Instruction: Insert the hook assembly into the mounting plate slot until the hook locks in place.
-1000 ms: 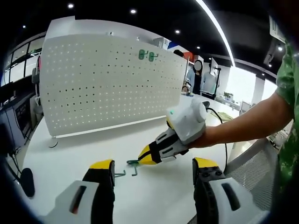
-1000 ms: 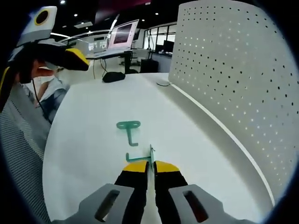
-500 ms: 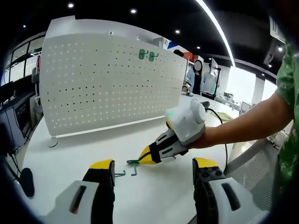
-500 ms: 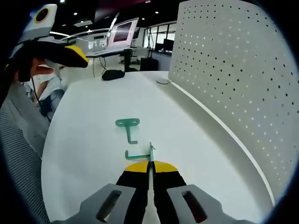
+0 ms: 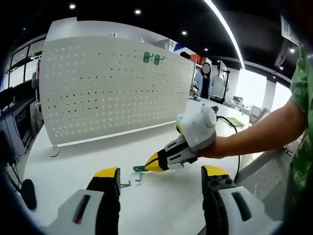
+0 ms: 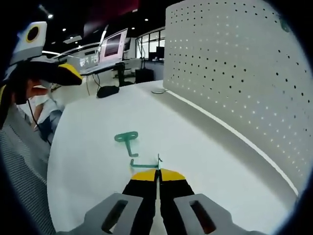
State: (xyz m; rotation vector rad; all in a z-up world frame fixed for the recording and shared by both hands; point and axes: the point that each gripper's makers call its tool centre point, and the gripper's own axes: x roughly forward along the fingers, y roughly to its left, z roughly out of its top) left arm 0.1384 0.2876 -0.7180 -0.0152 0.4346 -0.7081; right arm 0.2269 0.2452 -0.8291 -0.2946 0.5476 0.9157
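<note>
Hook (image 6: 146, 164) clamped in right gripper (image 6: 157, 172), at 6 o'clock, low over table (image 6: 88, 161). Second hook (image 6: 127, 141) at 11 o'clock. Left gripper (image 5: 159, 174) held wide, empty. Pegboard (image 5: 112, 88) at 12. Risk: thin hook twisted in jaws, slot missed.

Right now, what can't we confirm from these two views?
- Right claw, right gripper view: closed on a green hook; its own tips hide the contact.
- Second green hook on the table: shape detail too small.
- Green hooks on the pegboard, left gripper view: too small to tell whether they are locked.
- Left claw: open, holding nothing.
</note>
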